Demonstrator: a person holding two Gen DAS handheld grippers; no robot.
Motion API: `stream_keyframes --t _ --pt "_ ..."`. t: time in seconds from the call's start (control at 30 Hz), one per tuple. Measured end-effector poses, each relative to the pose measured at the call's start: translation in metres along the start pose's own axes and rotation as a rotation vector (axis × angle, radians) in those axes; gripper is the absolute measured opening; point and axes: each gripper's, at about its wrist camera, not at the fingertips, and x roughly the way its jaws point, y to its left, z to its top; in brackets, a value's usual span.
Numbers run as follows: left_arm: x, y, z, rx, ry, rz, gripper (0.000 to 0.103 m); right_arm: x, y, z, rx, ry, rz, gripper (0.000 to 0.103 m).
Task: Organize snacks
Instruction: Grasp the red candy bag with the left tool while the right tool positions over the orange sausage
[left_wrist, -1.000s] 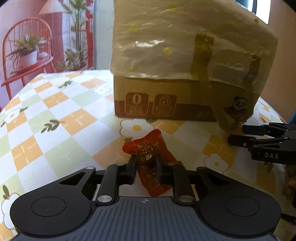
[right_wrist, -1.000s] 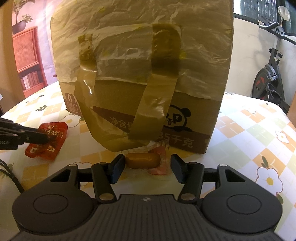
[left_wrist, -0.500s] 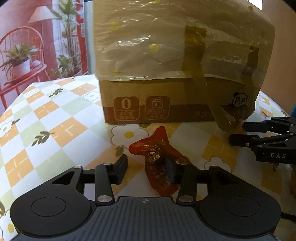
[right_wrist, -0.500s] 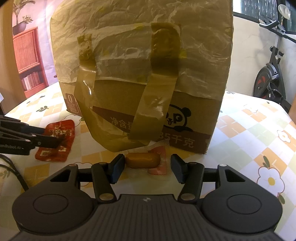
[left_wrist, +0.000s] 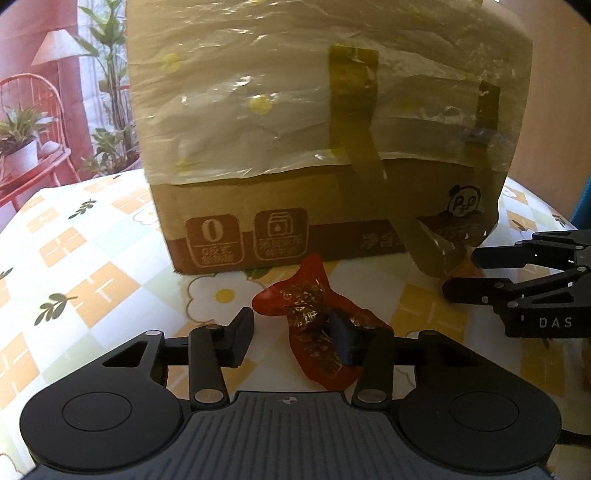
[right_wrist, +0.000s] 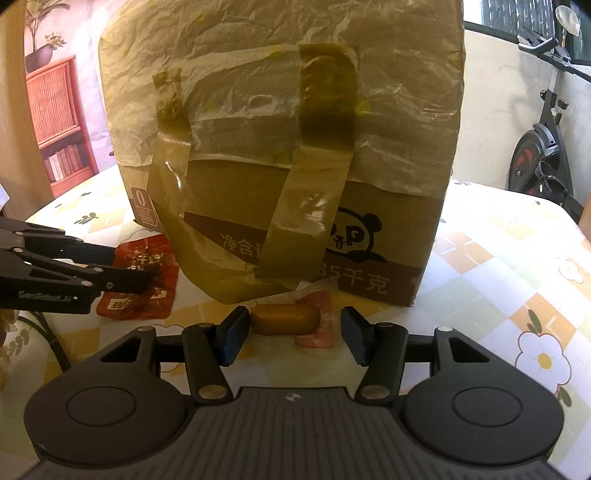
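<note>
Setting: sunlit room; we see a checked, flowered tablecloth (left_wrist: 92, 288) under a tall cardboard box (left_wrist: 317, 155) wrapped in plastic and tape.
Left wrist view: our left gripper (left_wrist: 291, 330) sits lower centre, jaws spread after just opening; the red snack packet (left_wrist: 317, 328) lies on the cloth between them, its right part under the right finger (left_wrist: 343, 339), just before the box.
Right wrist view: our right gripper (right_wrist: 291, 330), lower centre, jaws spread around a yellow wrapped snack (right_wrist: 284, 319) without pressing it.
Risk: we judge the released packet may cling to the finger and drag away; closing could push the yellow snack under the box's loose tape.
</note>
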Motion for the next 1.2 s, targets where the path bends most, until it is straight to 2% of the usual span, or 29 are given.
stream_keyframes --t 0.3,0.43,0.63,0.7,0.8,0.87,1.2 --pt "0.008 -0.017 0.007 0.047 0.009 -0.042 0.052 0.0 0.0 0.0 0.001 0.0 0.001 0.058" --pt "0.009 -0.019 0.008 0.028 0.006 -0.042 0.042 0.0 0.0 0.0 0.002 0.0 0.0 0.058" --pt "0.008 0.001 0.013 -0.099 0.022 -0.095 0.031 0.0 0.0 0.0 0.003 -0.001 0.002 0.058" --pt "0.008 0.009 0.014 -0.138 0.029 -0.12 0.019 -0.001 0.0 0.0 0.004 -0.002 0.003 0.058" --pt "0.001 0.011 0.015 -0.145 -0.012 -0.148 0.019 -0.001 0.0 0.0 0.005 -0.002 0.003 0.058" --pt "-0.007 0.007 0.016 -0.118 -0.033 -0.135 0.019 -0.001 0.0 0.0 0.007 -0.002 0.005 0.058" --pt "-0.046 0.023 0.004 -0.206 -0.044 -0.115 0.019 -0.003 0.002 0.001 0.003 0.002 0.0 0.059"
